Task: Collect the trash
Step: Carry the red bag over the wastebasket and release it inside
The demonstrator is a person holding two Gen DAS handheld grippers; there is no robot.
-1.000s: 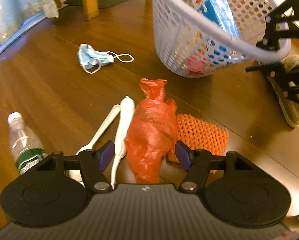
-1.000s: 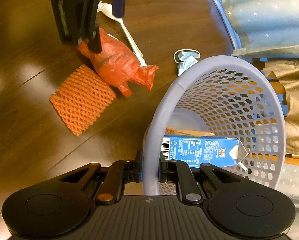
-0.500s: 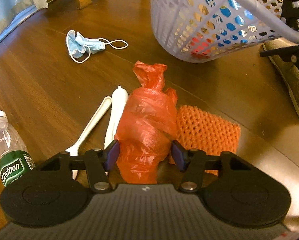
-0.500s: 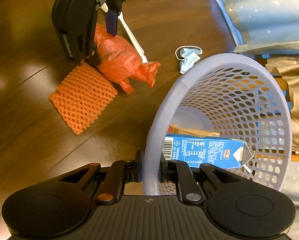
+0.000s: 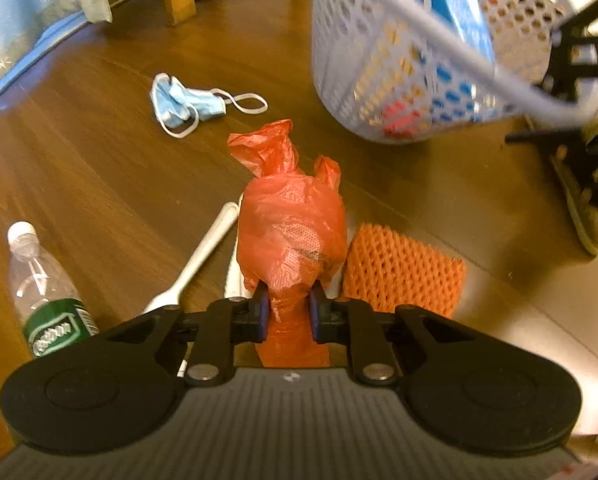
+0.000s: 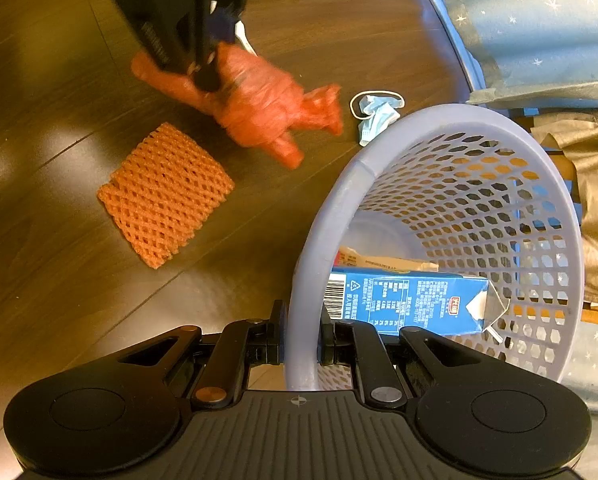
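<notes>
While its blue-padded fingers pinch the near end of the crumpled red-orange plastic bag (image 5: 291,232), the left gripper (image 5: 287,312) is clenched on it above the dark wooden floor (image 5: 99,184). Beside the bag: orange foam mesh sleeve (image 5: 403,272) to the right; white plastic spoon (image 5: 197,260) and clear plastic bottle with green label (image 5: 45,296) to the left; crumpled blue face mask (image 5: 187,104) beyond. The right gripper (image 6: 302,338) is clamped on the rim of the pale lilac perforated plastic basket (image 6: 499,160), tilted, holding a blue drink carton (image 6: 411,300).
</notes>
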